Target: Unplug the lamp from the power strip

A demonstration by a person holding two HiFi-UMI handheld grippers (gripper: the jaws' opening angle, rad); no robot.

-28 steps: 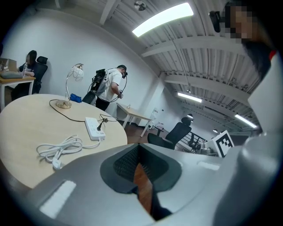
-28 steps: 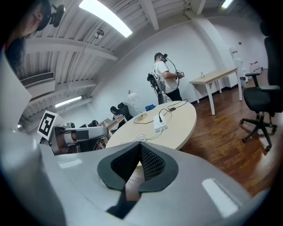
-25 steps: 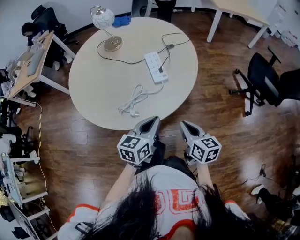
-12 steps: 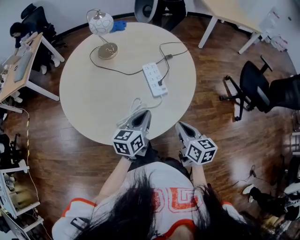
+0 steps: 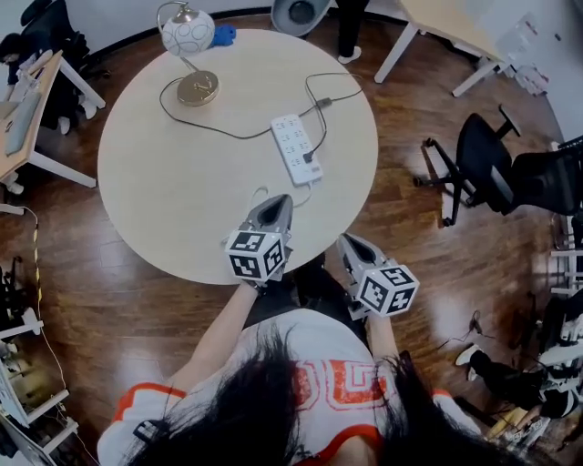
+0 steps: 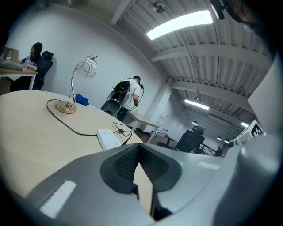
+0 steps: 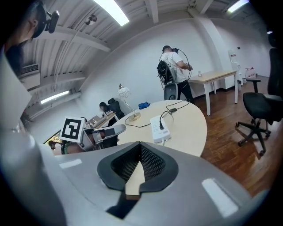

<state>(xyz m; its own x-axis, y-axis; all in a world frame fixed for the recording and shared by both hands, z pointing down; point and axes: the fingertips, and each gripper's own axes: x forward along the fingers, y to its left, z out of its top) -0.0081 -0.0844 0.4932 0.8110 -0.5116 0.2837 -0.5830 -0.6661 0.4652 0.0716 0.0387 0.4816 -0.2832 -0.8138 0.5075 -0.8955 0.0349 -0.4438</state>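
Note:
A lamp (image 5: 189, 36) with a white globe shade and brass base stands at the far left of the round table (image 5: 164, 182). Its black cord runs to a plug (image 5: 308, 157) in the white power strip (image 5: 293, 149) at mid-table. My left gripper (image 5: 275, 204) is shut and empty, over the table's near part, short of the strip (image 6: 108, 138) and above the strip's coiled white cable. My right gripper (image 5: 348, 244) is shut and empty, off the table's near edge. The right gripper view shows the strip (image 7: 158, 128), the lamp (image 7: 127, 104) and the left gripper (image 7: 105, 131).
Black office chairs (image 5: 487, 173) stand on the wood floor to the right. A desk (image 5: 27, 100) is at the left and another table (image 5: 455, 23) at the upper right. A blue object (image 5: 225, 35) lies behind the lamp. A person (image 6: 131, 92) stands beyond the table.
Both grippers have come nearer the table. The left one has moved forward from off the near edge to over the tabletop and the coiled white cable. Both stay shut.

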